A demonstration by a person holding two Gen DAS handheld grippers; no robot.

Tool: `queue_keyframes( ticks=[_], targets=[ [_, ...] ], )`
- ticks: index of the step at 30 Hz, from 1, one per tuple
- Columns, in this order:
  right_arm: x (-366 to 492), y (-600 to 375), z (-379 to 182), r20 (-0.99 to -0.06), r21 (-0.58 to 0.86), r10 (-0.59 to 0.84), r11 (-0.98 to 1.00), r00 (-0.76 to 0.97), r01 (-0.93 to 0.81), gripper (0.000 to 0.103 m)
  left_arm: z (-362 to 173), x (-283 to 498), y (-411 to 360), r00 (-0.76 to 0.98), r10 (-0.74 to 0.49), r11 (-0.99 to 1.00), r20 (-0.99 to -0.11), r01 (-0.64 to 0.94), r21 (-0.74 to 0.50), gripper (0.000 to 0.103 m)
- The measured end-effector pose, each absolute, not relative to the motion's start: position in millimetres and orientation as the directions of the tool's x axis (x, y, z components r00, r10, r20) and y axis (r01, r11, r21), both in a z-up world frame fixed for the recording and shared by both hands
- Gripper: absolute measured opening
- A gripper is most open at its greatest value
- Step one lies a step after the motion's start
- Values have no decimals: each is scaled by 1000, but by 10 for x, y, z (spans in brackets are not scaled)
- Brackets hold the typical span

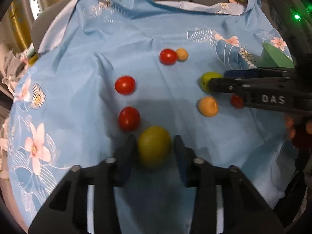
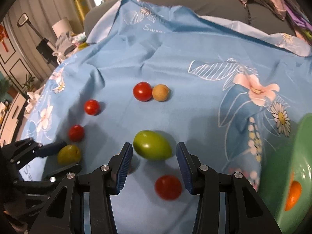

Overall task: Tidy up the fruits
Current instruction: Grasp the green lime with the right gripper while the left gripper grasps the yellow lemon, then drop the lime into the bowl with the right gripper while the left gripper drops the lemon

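Note:
Small fruits lie on a blue floral cloth (image 1: 93, 44). My left gripper (image 1: 154, 146) is open, its fingers on either side of a yellow-green fruit (image 1: 154, 146); this fruit also shows in the right wrist view (image 2: 69, 154). My right gripper (image 2: 154, 152) is open around a green oval fruit (image 2: 152, 145), which also shows in the left wrist view (image 1: 206, 80). A red tomato (image 2: 167, 187) lies on the cloth under the right jaws. Other red tomatoes (image 1: 124, 84) (image 1: 129, 118) (image 1: 168, 56) and tan fruits (image 1: 182, 54) (image 1: 208, 106) lie scattered.
A green bowl (image 2: 288, 175) stands at the right edge with an orange fruit (image 2: 293, 195) inside. The right gripper's arm (image 1: 263, 89) reaches in from the right in the left wrist view. A grey sofa back and clothes lie behind the cloth.

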State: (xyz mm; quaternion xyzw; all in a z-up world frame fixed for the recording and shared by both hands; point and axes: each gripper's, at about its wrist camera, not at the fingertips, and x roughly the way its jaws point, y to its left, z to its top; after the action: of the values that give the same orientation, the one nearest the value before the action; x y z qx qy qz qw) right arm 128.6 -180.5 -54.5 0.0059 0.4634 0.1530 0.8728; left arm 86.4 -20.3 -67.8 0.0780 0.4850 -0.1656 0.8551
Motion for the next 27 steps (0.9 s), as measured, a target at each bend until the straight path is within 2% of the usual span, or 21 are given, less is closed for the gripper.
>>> queue_keyframes(
  ticks=[7,8,14,27],
  targets=[
    [1399,-1793,-659,-820,188,301,945,487,-268,47,-696,851,-221,478,-210,934,-853,355,-32,35],
    [1397,-1796,-660,-818,190,305,943,488,-272,41,-696,853,-224,478,-210,935,-853,354,-32,35],
    [1382,-1831,-641,-803,207,318,942,504,-265,40,-636,824,-228,480,-221,937,-849,346,-48,35],
    [817,-1969,-186,-718,255,375,926,587,-280,40,-252,510,-263,534,-227,946,-814,320,-54,35]
  ],
)
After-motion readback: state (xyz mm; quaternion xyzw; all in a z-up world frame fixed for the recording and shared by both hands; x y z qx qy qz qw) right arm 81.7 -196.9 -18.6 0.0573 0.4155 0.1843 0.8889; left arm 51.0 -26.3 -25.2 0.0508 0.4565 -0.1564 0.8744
